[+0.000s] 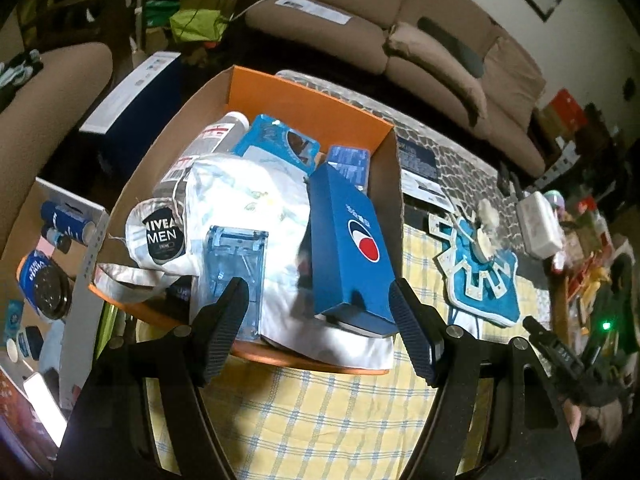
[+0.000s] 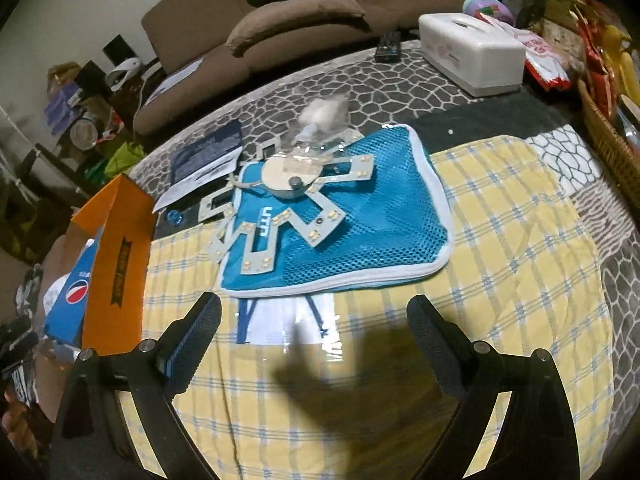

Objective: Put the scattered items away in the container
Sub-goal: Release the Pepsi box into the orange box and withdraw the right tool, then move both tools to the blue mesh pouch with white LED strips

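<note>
A cluttered living room with a brown sofa (image 2: 280, 8) is surrounding the table (image 2: 500, 280), which is wearing a yellow checked cloth over a grey pebble-patterned one. At nine o'clock in the right wrist view the orange cardboard box (image 1: 308, 98) is sitting as the container, and it is already brimming: a blue Pepsi carton (image 1: 352, 248) is leaning against its right wall, long axis running from six toward twelve o'clock, probably because the heap beneath is leaving it no flat bed. The left gripper (image 1: 316, 332) is hovering at the box's near rim, jaws spread and pinching nothing.

Still outside, at twelve o'clock from the right gripper (image 2: 314, 344), the blue mesh pouch (image 2: 360, 232) is lying flat, carrying a star-shaped LED panel (image 2: 288, 204) whose arms are radiating all round. The right jaws are standing wide, empty, seemingly lining up on the pouch's near edge.
</note>
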`<state>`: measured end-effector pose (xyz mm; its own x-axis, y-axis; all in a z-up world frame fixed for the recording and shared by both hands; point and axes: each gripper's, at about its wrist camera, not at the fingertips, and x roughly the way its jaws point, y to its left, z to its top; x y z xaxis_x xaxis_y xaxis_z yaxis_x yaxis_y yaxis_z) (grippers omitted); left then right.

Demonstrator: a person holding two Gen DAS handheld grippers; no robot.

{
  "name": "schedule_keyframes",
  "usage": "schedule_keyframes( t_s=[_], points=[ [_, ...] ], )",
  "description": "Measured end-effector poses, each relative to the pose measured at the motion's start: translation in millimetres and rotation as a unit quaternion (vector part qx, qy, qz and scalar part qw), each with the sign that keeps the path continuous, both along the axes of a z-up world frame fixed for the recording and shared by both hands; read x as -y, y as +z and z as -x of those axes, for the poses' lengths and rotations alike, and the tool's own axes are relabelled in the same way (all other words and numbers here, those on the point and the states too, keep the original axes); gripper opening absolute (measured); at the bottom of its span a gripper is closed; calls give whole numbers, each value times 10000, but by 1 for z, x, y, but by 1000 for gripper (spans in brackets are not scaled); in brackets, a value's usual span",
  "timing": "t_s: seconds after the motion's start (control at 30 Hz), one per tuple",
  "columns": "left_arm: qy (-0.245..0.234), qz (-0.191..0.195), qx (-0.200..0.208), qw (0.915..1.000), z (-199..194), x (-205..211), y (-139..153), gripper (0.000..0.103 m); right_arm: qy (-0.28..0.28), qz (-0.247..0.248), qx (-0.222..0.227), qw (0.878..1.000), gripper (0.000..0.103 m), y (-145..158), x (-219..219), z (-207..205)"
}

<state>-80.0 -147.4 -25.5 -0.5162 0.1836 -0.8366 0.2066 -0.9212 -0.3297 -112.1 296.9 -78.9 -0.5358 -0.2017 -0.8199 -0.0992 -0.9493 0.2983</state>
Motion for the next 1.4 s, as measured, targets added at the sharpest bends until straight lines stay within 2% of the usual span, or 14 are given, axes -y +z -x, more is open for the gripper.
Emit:
schedule_keyframes(
  t_s=[0.43, 0.57, 0.67, 0.77, 0.83, 1.0, 1.1, 1.13, 1.17, 1.27, 1.33, 1.37, 1.4],
  points=[
    [15, -69, -37, 10000, -5, 5, 4, 70, -105, 1, 60, 9999, 95, -5, -3, 2],
    [9, -149, -152, 9998, -5, 5, 10, 70, -238, -72, 132, 9996, 95, -10, -1, 23],
    [19, -119, -154, 9998, -5, 4, 10, 70, -364, -118, 233, 9990, 95, -16, 5, 54],
    [-29, -99, -117, 9999, -4, 3, 8, 70, -472, -344, 398, 9975, 95, -27, 13, 88],
    [-32, -72, -140, 9999, -5, 3, 10, 70, -497, -669, 590, 9948, 95, -37, 22, 108],
    [-6, -102, -227, 9997, -4, 5, 14, 70, -407, -1312, 796, 9873, 95, -59, 34, 133],
    [-28, -109, -187, 9998, -2, 3, 12, 70, -447, -1340, 876, 9861, 89, -70, 32, 136],
    [-35, -107, -178, 9998, -3, 2, 11, 70, -446, -1259, 863, 9873, 81, -73, 31, 134],
    [-47, -95, -176, 9998, -3, 1, 11, 70, -431, -1187, 806, 9887, 69, -74, 29, 132],
    [-92, -60, -247, 9996, -5, -2, 17, 70, -172, -1101, 645, 9917, 46, -71, 33, 127],
    [-104, -87, -345, 9993, -6, -3, 20, 70, -29, -1025, 643, 9926, 39, -65, 35, 119],
    [-110, -105, -387, 9991, -7, -3, 22, 70, 44, -859, 678, 9940, 21, -60, 33, 112],
    [-114, -118, -383, 9991, -7, -4, 21, 70, 174, -727, 752, 9944, 18, -57, 35, 107]
  ],
)
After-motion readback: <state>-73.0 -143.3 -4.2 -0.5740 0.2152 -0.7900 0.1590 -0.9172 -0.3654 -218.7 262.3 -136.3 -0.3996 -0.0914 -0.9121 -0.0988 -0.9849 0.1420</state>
